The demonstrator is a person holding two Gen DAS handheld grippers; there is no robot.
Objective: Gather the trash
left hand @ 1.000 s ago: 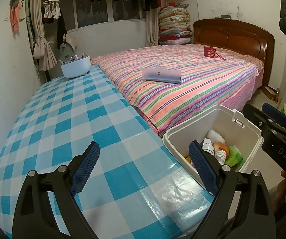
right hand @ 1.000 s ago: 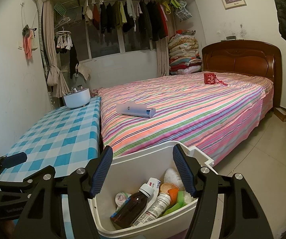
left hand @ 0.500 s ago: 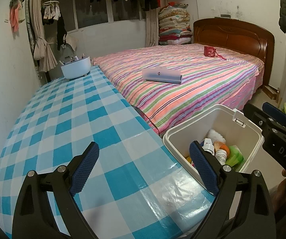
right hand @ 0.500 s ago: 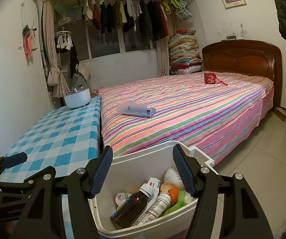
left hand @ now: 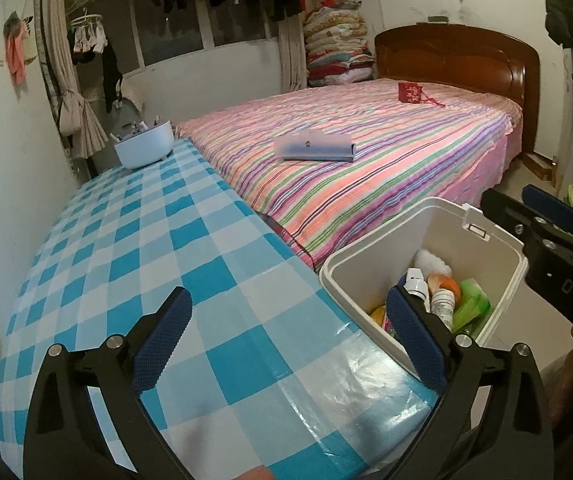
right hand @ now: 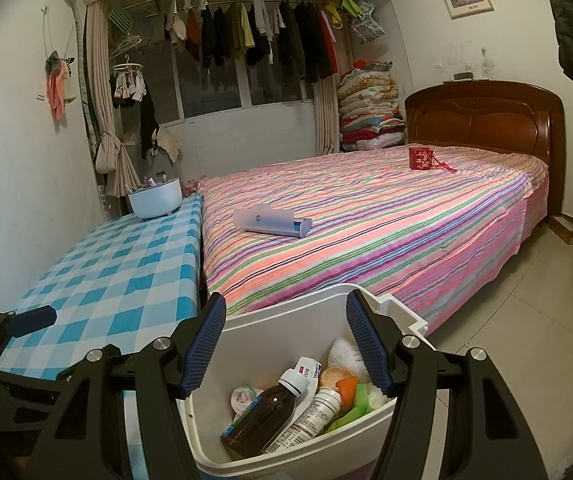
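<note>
The left tool point(left hand: 288, 338) is held spread wide above the near corner of the checked worktop point(left hand: 134, 248), its jaws having just been opening with nothing between them. The right tool point(right hand: 284, 346) is held parted and empty over the white bin point(right hand: 278, 328), which is set against the worktop's edge beside the bed point(right hand: 386, 220). Inside are seen a brown bottle point(right hand: 264, 416), a white bottle point(right hand: 310, 420) and other trash, partly hidden by the tool's fingers. Bare floor point(right hand: 526, 340) is seen right of the bin.
</note>
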